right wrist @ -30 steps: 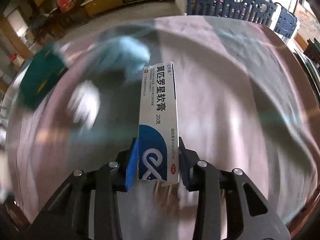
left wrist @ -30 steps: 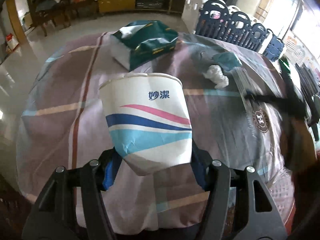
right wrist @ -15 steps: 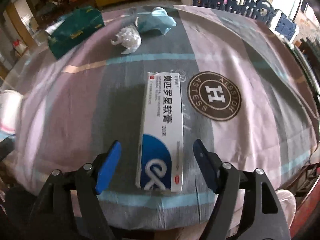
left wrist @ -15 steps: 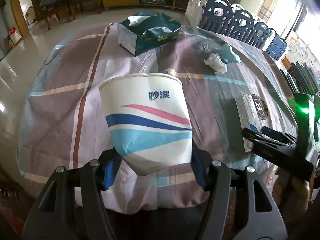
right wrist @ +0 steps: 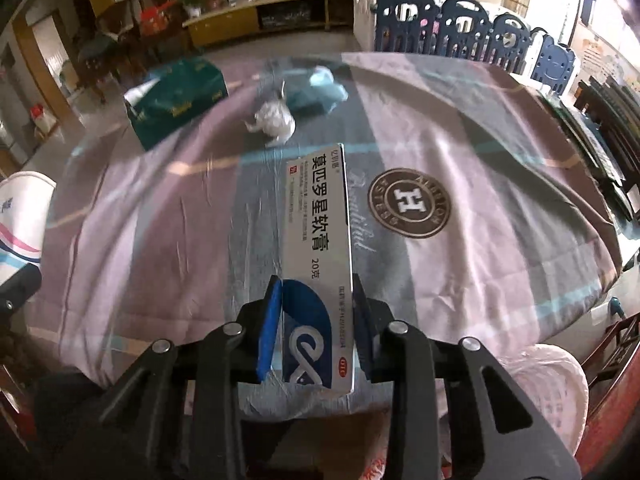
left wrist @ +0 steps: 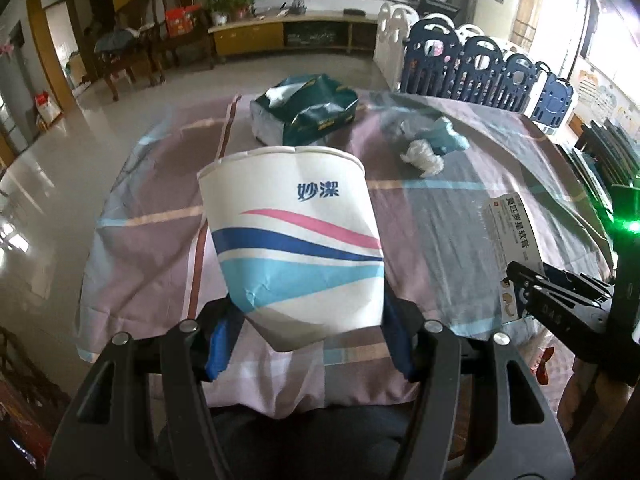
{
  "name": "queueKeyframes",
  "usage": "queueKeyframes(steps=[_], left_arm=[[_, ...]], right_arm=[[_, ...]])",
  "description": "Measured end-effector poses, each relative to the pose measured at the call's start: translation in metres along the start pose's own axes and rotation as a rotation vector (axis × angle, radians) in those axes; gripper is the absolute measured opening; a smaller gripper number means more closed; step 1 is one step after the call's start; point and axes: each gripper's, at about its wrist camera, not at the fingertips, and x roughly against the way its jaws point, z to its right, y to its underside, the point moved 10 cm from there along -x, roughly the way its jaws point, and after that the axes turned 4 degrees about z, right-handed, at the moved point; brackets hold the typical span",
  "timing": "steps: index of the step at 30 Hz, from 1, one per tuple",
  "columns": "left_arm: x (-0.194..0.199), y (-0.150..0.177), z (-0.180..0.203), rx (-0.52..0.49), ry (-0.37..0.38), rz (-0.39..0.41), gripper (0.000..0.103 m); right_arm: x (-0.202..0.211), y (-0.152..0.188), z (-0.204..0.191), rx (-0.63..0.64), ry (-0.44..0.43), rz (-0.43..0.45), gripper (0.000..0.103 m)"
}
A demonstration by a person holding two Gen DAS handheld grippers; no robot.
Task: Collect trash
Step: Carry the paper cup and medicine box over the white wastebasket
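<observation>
The left gripper (left wrist: 308, 344) pinches a creased, tapered paper cup (left wrist: 294, 236) in its blue-padded fingers. The right gripper (right wrist: 316, 328), whose fingers have just been closing, clamps a flat, glossy cardboard ointment box (right wrist: 318, 264) above the wrinkled cloth-covered tabletop (right wrist: 160, 240).

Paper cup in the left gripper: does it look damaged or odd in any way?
Yes. The paper cup is creased and dented near its base, where the left gripper pinches it, and it sits tilted. The rim looks slightly out of round.
</observation>
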Motion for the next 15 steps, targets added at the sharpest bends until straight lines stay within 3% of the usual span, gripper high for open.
queueKeyframes(steps=[8, 15], left_arm=[[0.024, 0.001, 0.006, -0.02, 0.008, 0.036, 0.063], [0.04, -0.002, 0.008, -0.027, 0.004, 0.073, 0.063]], right_arm=[[0.021, 0.002, 0.0, -0.033, -0.018, 0.022, 0.034], [0.063, -0.002, -0.003, -0.056, -0.063, 0.095, 0.034]])
